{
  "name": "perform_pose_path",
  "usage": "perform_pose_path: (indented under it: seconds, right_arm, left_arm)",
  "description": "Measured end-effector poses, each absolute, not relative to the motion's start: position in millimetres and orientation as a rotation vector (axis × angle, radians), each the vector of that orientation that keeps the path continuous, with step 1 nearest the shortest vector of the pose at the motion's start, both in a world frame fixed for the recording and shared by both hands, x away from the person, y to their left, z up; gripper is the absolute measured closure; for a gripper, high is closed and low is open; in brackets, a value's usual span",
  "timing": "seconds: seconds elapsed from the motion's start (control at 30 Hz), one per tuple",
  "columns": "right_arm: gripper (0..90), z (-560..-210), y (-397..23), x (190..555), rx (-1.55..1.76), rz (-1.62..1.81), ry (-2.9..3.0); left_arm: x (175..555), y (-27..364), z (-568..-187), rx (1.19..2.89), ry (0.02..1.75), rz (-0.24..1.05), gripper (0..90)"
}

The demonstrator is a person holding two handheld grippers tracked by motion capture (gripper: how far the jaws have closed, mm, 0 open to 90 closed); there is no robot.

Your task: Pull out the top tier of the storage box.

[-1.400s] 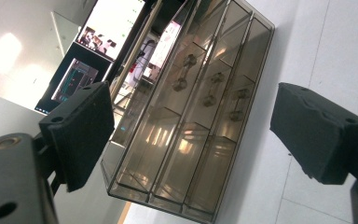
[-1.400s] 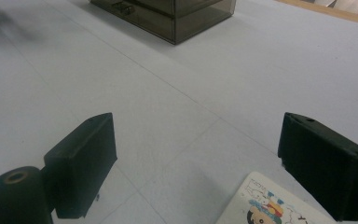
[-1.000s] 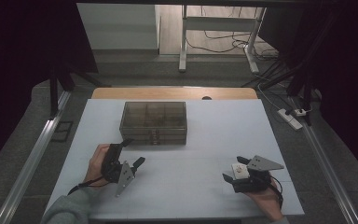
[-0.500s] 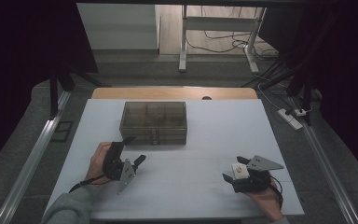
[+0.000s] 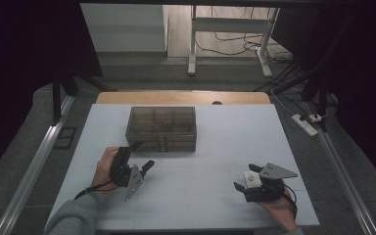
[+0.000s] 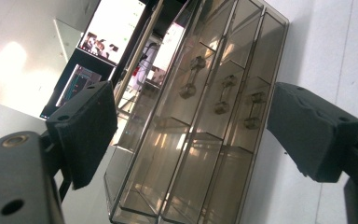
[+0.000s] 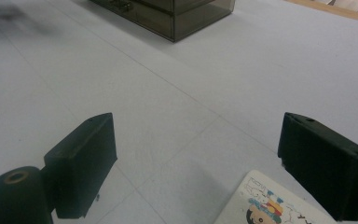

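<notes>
While it sits a little above the centre of the high view, the smoky translucent brown plastic drawer box [image 5: 161, 127] rests flat on the pale blue-white table [image 5: 215, 196], its long front face turned toward the person. Its walls are glossy and see-through, with inner dividers visible through the lid. In the left gripper view the box [image 6: 200, 130] fills the middle of the frame, tilted, showing three narrow drawers side by side, each with a small clear dumbbell-shaped handle, and bright reflections on the smooth plastic.

Just below and to the left of the box in the high view, the left gripper [image 5: 137, 157] is held in a hand [image 5: 105, 169], its matte black jaws spread wide with nothing between them; in its own view the two blocky, slightly rough pads frame the drawer fronts without touching them.

Toward the lower right of the high view, well apart from the box, the right gripper [image 5: 247, 178] lies in the other hand [image 5: 276, 210], jaws also wide apart and empty. A small white square card with a colourful cartoon print [image 7: 272, 203] lies flat on the table by its right jaw, at the bottom of the right gripper view.

A bare wooden strip [image 5: 181, 98] borders the table's far edge.
</notes>
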State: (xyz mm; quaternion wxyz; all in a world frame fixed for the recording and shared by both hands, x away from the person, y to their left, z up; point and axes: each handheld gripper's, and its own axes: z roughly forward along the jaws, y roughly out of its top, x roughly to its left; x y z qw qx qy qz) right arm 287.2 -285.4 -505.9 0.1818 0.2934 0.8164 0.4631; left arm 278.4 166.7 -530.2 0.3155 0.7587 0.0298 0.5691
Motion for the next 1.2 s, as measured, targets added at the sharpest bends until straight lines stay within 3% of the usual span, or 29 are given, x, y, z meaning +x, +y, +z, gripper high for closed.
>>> perform_pose_path:
  seconds: [1.2]
  right_arm:
    - [11.1, -506.2, -285.2, 287.6, 0.826, 1.297, 2.310]
  left_arm:
    - [287.6, 157.7, -527.9, 1.988, 0.050, 1.533, 19.7]
